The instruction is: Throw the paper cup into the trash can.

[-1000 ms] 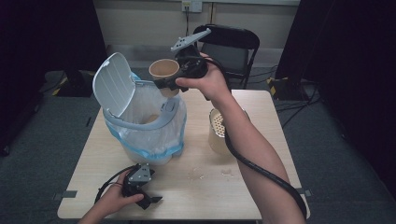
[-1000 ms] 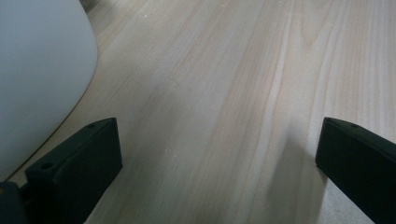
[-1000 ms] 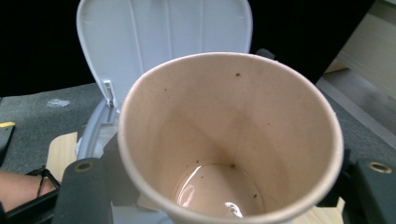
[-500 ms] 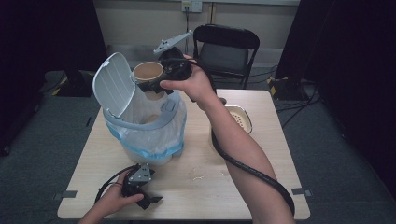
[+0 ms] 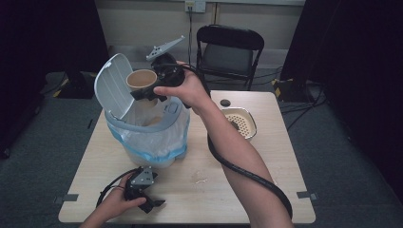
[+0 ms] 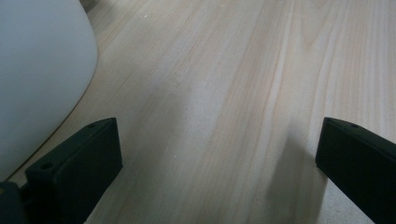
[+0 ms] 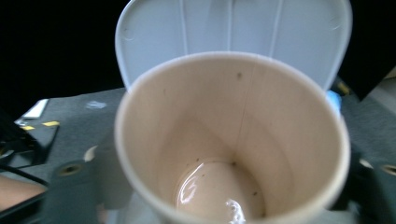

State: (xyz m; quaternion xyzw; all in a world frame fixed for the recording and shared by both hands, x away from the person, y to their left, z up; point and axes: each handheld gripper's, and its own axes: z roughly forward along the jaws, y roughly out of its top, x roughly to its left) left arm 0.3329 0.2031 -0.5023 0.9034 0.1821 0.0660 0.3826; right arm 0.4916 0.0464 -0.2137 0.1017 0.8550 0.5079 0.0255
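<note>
One paper cup (image 5: 141, 80). One white lidded bin (image 5: 147, 128), one plastic liner bag (image 5: 157, 140) in it. One perforated strainer bowl (image 5: 240, 122). One small dark round object (image 5: 225, 102). One worktop (image 5: 285, 190). One folding chair (image 5: 230, 52). Two grippers: left (image 5: 145, 194), right (image 5: 147, 92).

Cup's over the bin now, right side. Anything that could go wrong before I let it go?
1. The paper cup has liquid pooled in its bottom; tipped further, it may spill onto the bin rim or the table.
2. The cup sits close to the raised lid; a drop could bounce off it and miss the bag.
3. The left gripper rests open on the table, not steadying the bin.
</note>
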